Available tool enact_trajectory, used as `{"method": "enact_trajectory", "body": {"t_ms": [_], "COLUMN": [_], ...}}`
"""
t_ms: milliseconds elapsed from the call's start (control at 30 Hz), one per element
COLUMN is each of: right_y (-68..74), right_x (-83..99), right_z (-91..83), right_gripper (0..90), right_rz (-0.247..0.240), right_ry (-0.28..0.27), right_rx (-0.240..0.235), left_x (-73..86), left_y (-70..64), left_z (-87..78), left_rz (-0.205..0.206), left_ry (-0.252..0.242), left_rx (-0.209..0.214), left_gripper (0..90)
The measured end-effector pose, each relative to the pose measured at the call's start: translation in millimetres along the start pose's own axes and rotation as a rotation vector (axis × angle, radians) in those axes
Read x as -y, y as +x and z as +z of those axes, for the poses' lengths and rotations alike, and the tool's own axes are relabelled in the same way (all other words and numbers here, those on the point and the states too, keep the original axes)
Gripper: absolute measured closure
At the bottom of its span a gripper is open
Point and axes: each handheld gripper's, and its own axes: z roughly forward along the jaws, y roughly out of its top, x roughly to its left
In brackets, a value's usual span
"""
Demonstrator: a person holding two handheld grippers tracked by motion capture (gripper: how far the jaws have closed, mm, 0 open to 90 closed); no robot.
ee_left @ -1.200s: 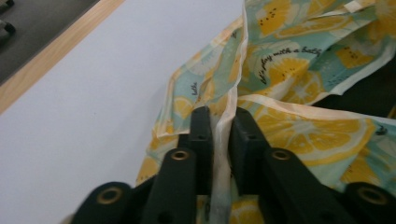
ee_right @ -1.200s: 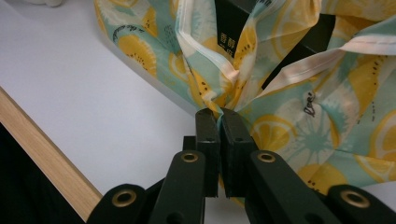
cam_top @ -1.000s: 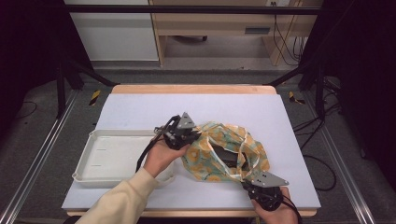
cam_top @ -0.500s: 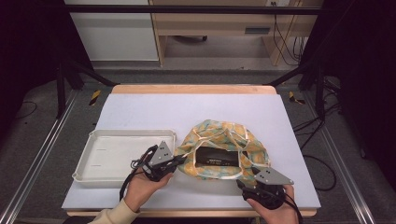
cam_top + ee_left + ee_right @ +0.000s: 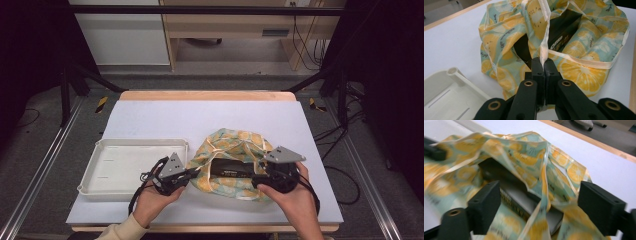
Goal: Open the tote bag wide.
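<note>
Black two-jaw claws (image 5: 187, 176) with grey triangular plates, cream sleeve (image 5: 120, 232).

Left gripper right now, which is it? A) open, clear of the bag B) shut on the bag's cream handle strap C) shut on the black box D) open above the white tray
B: in the left gripper view the left gripper has its jaws pressed together on the cream handle strap of the lemon-print bag, beside the white tray, not over it.
</note>
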Motion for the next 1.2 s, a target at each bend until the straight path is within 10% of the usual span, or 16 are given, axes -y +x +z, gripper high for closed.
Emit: {"method": "enact_trajectory", "body": {"t_ms": [233,400,800,1200], "right_y": [-7.4,-1.2,63.9,90.7], "right_x": [-19.2,-21.1,13.8,58.5], "right_z": [49.5,46.6,9.0,37.7], "right_gripper": [52.6,83.5,89.0,90.0], "right_rz": [0.016,-0.002,-0.127,-0.157], "right_ry": [0.062,0.030,-0.059,0.096], "right_rx": [-0.039,-0.062,-0.264,-0.332], "left_x": [-0.2,0.1,0.6,-0.8], "left_y": [2.4,3.7,19.7,28.8], "left_z": [-2.6,-2.3,-7.9,-18.9], "left_rz": [0.001,0.009,-0.006,-0.021], "left_ry": [0.000,0.002,-0.040,-0.118], "left_rx": [0.009,0.006,-0.075,-0.139], "left_gripper": [89.3,89.2,88.7,88.5]}}
